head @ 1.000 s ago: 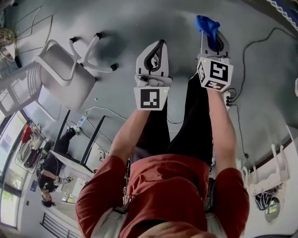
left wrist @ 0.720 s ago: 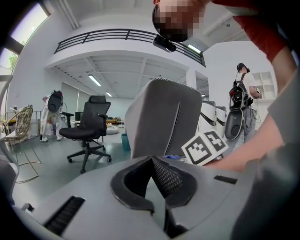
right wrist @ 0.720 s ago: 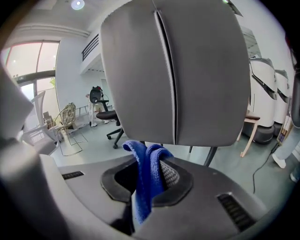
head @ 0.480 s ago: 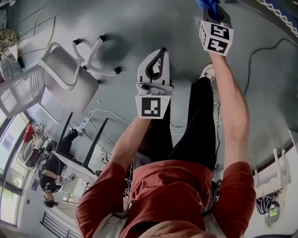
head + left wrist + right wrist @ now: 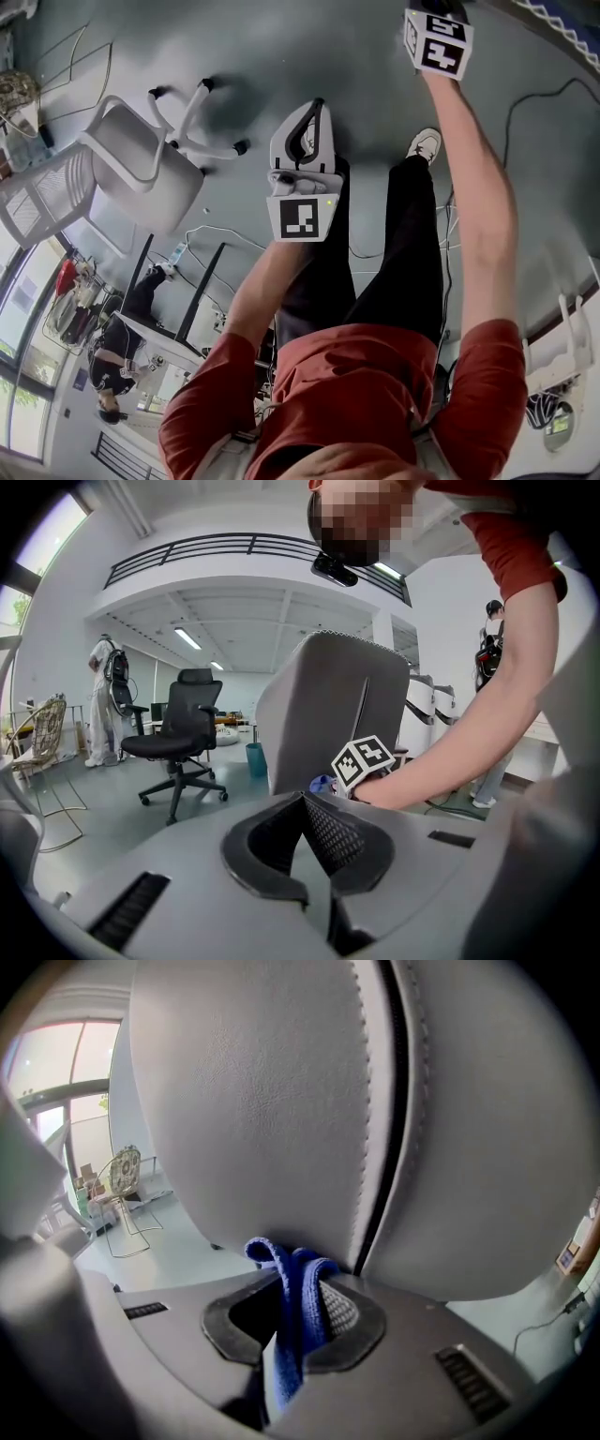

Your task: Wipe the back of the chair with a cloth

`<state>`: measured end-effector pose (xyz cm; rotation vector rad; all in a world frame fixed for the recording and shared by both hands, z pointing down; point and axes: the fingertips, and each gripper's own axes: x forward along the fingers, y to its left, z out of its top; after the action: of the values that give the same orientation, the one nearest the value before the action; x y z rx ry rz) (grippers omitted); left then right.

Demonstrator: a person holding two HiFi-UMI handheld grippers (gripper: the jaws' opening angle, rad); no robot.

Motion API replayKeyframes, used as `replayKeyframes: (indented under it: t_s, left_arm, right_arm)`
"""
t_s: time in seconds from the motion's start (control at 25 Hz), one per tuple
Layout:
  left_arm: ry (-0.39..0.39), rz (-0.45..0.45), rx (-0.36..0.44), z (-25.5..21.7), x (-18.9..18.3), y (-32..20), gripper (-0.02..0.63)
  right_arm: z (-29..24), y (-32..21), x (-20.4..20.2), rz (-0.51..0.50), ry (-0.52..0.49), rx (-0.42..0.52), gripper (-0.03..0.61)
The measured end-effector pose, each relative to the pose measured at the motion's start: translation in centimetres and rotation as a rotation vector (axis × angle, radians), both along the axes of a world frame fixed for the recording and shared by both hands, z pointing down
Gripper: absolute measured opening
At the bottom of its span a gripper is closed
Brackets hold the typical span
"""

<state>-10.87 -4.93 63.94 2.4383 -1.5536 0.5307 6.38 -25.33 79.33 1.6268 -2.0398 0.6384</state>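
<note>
The grey chair back [image 5: 272, 1101] fills the right gripper view, a dark seam [image 5: 392, 1101] running down it. My right gripper [image 5: 300, 1283] is shut on a blue cloth [image 5: 295, 1312], whose folded top touches the chair back's lower part. In the head view only its marker cube [image 5: 438, 42] shows, at the top edge. The left gripper view shows the same chair back [image 5: 328, 705], the right marker cube [image 5: 364, 761] and a bit of blue cloth [image 5: 322, 784] against it. My left gripper [image 5: 305, 813] is shut and holds nothing. It hangs apart from the chair [image 5: 317, 108].
A white swivel chair [image 5: 141, 164] stands on the grey floor at the left. Cables [image 5: 525, 94] run across the floor on the right. Farther off are a black office chair [image 5: 183, 733], a wicker chair [image 5: 37, 738], a teal bin [image 5: 255, 758] and a person in white [image 5: 103, 696].
My right gripper has gone up and away with the blue cloth, so its jaws have left the top of the head view. The left gripper has hardly moved.
</note>
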Motion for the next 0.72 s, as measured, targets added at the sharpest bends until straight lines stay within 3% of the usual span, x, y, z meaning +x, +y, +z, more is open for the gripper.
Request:
replayKeyframes:
  t_s: [0.32, 0.72]
  left_arm:
    - [0.008, 0.011, 0.002, -0.9, 0.7, 0.8, 0.014]
    - [0.024, 0.017, 0.0, -2.4, 0.5, 2.1, 0.014]
  right_arm:
    - [-3.0, 0.9, 0.2, 0.006, -0.027, 0.006, 0.051]
    - [-13.8, 3.5, -0.6, -0.066, -0.046, 0.069, 0.051]
